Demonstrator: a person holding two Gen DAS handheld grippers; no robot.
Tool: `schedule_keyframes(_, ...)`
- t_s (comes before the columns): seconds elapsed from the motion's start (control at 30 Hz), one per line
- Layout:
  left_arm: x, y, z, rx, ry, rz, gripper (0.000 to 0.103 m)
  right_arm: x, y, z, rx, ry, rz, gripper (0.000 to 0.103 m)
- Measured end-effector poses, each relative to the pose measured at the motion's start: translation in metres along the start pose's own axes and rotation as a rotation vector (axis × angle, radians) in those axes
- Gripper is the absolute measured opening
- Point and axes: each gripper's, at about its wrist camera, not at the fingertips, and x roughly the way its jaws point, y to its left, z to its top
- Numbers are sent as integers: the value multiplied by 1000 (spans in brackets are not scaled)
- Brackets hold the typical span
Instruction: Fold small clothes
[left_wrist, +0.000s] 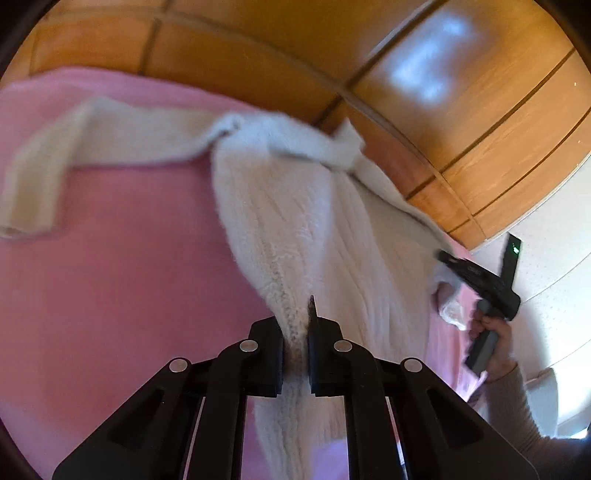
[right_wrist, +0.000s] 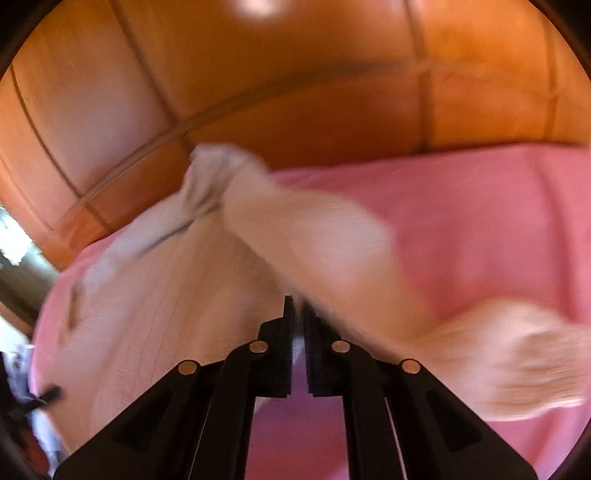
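L gripper (left_wrist: 295, 332) clamped on white sweater (left_wrist: 314, 229) hem, frame ctr | R gripper (right_wrist: 298, 317) pinching its edge too | pink sheet (left_wrist: 129, 258) under, wood panels (left_wrist: 480, 110) behind

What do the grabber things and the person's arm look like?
Both grippers are black. The left gripper and right gripper each have two flat, blocky fingers on angled black linkage bars with round silver pins. Seen from the left wrist view, the right gripper has a grey handle and a small green light. The person's right hand is bare, with a fitted greyish-beige sleeve.
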Motion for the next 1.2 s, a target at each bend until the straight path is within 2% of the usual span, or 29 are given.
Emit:
schedule_keyframes(0.07, -9, 13, -3, 7, 3, 66, 8, -7, -16, -1, 18, 8, -7, 4)
schedule_keyframes(0.17, 6, 28, -20, 21, 48, 162, 8, -8, -20, -10, 64, 7, 51, 9)
schedule_keyframes(0.2, 11, 31, -24, 18, 53, 192, 8, -10, -23, -15, 98, 10, 90, 23)
schedule_keyframes(0.27, 24, 41, -25, -12, 55, 220, 9, -14, -26, -26, 149, 24, 167, 41)
schedule_keyframes(0.33, 29, 51, -25, -32, 50, 281, 9, -14, -24, -44, 158, 61, 209, 48)
schedule_keyframes(0.37, 33, 52, -23, -41, 53, 286, 9, -13, -23, -53, 170, 76, 237, 59)
schedule_keyframes(0.4, 35, 55, -21, -54, 55, 289, 9, -9, -21, -65, 186, 99, 269, 62)
schedule_keyframes(0.5, 40, 41, -20, -9, 54, 320, 9, 0, -7, -90, 187, 147, 324, 62)
schedule_keyframes(0.63, 40, 38, -19, 26, 46, 358, 9, 13, 5, -95, 227, 149, 369, 62)
schedule_keyframes(0.7, 33, 43, -18, 6, 41, 353, 9, 23, 13, -94, 239, 205, 455, 62)
schedule_keyframes(0.73, 31, 44, -14, -10, 39, 344, 9, 28, 21, -94, 234, 248, 533, 62)
schedule_keyframes(0.77, 29, 43, -12, -13, 38, 330, 9, 29, 31, -94, 218, 285, 599, 73)
schedule_keyframes(0.8, 28, 41, -12, -4, 37, 324, 9, 31, 36, -96, 216, 317, 642, 89)
schedule_keyframes(0.83, 27, 37, -12, 19, 34, 333, 9, 32, 42, -99, 227, 337, 690, 91)
schedule_keyframes(0.9, 29, 36, -13, 36, 42, 350, 9, 33, 51, -106, 213, 340, 700, 90)
schedule_keyframes(1.0, 32, 39, -14, 17, 54, 355, 9, 26, 78, -123, 106, 373, 717, 86)
schedule_keyframes(1.03, 30, 38, -16, 20, 49, 351, 9, 24, 84, -125, 85, 376, 714, 73)
schedule_keyframes(1.07, 28, 37, -17, 29, 44, 349, 9, 19, 89, -125, 58, 364, 687, 31)
schedule_keyframes(1.1, 25, 34, -18, 36, 39, 347, 9, 13, 91, -125, 30, 347, 652, 14)
schedule_keyframes(1.2, 5, 18, -24, 75, 10, 297, 9, -23, 92, -114, -13, 231, 600, 13)
